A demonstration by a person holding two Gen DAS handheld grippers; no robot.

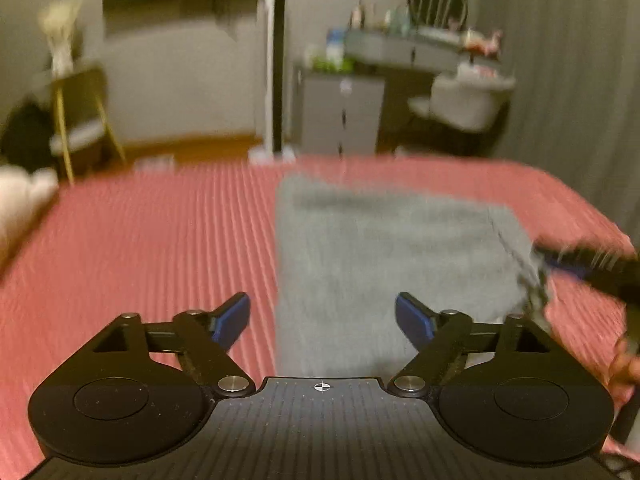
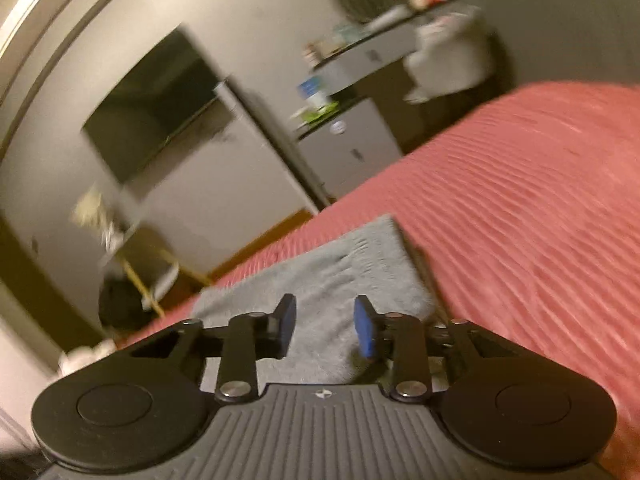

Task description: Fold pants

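Grey pants (image 1: 384, 272), of soft, matte, fleece-like cloth, lie folded into a flat, roughly rectangular block on a bed (image 1: 140, 248) covered in a salmon-red spread with fine parallel ribs. The block has straight edges; a drawstring-like cord trails at its right edge, though blur hides the detail. The left gripper (image 1: 323, 320) hangs above the near edge of the pants, its 2 black fingers with blue pads (image 1: 232, 320) spread wide and released, nothing between them. The right gripper (image 2: 325, 330), seen tilted in its own view, is above the same cloth; its 2 fingers stand narrowly apart and released, with the pants below them rather than grasped. Beyond the bed stand a grey cabinet (image 1: 340, 112) and a cluttered desk (image 1: 400, 46).
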